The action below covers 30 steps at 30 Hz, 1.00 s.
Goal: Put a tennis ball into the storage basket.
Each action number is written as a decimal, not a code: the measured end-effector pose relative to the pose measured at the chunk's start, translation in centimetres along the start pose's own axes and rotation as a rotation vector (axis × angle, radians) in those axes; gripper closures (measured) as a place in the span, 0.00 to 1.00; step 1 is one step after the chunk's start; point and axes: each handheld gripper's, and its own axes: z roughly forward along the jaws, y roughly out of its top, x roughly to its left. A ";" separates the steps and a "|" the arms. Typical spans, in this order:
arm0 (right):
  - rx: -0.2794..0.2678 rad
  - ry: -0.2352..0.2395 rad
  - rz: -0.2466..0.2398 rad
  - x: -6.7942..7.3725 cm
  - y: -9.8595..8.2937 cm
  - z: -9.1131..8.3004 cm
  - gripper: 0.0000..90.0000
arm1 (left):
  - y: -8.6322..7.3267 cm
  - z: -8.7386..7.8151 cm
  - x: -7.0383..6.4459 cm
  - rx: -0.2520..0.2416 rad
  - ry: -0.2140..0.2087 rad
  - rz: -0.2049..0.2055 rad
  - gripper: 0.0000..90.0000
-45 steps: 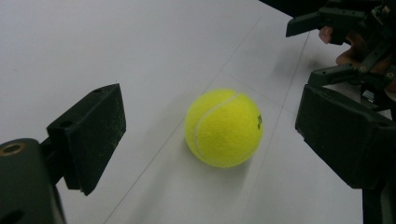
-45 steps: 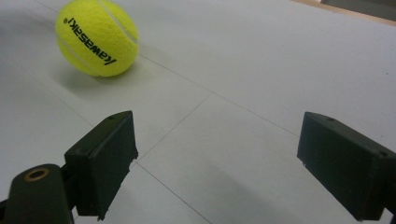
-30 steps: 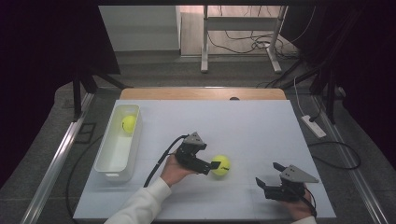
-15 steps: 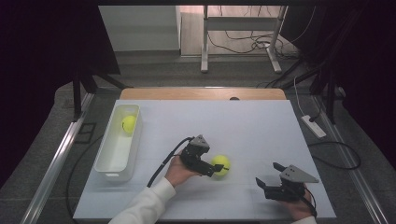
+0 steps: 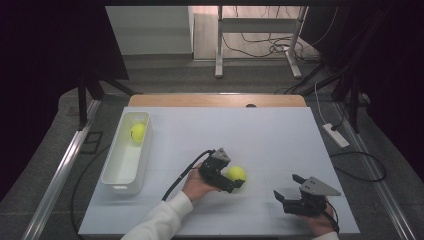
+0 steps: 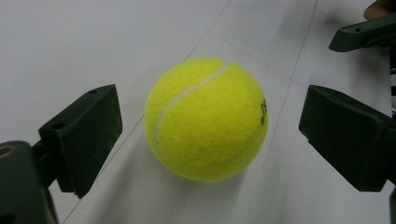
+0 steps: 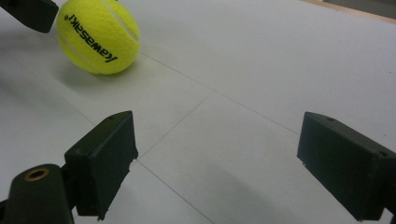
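Left gripper view had the tennis ball (image 6: 206, 119) sitting right between my left claw's jaws, both spread wide with clear daylight on each side, so nothing was gripped yet. The ball rested on the white desk (image 6: 70, 42), seam facing up, some small print on its right flank.

From the high view, the left claw (image 5: 235, 180) was wrapped around that ball (image 5: 236, 173) near the middle of the desk, toward my side. My right claw (image 5: 290, 192) was parked near the front right corner, well apart from the ball, jaws also gaping and holding nothing. Its own camera showed the same: bare desk between the pads, and the ball (image 7: 98, 37) off in the top left with black lettering on it.

Farther off, on the left edge of the desk, the white bin (image 5: 121, 170) already had a second tennis ball (image 5: 138, 132) lying at its far end.

So I reckoned I was at the grab step of moving this ball to the bin. Next move, in my view, called for squeezing the left jaws evenly onto the ball's widest part, since it could roll away if one pad touched first, then lifting and carrying it left over the bin rim.
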 end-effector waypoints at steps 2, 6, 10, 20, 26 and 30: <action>0.003 -0.001 -0.002 0.0 0.0 0.0 0.13 | 0.0 0.3 0.0 0.006 -0.001 -0.001 0.07; 0.004 -0.008 -0.003 0.0 0.0 0.0 0.13 | 0.0 0.7 0.0 0.017 -0.002 0.007 0.07; 0.004 -0.009 -0.003 0.0 0.0 0.0 0.13 | 0.1 1.2 0.0 0.024 0.000 0.002 0.07; 0.001 -0.005 0.000 0.0 0.0 0.0 0.13 | 0.1 1.7 0.1 0.049 0.006 0.002 0.08; 0.001 -0.005 0.001 0.0 0.0 -0.1 0.13 | 0.1 1.6 0.2 0.050 0.015 -0.006 0.20; 0.000 -0.007 0.001 0.0 0.0 -0.1 0.13 | 0.1 1.4 0.4 0.047 0.003 -0.016 0.28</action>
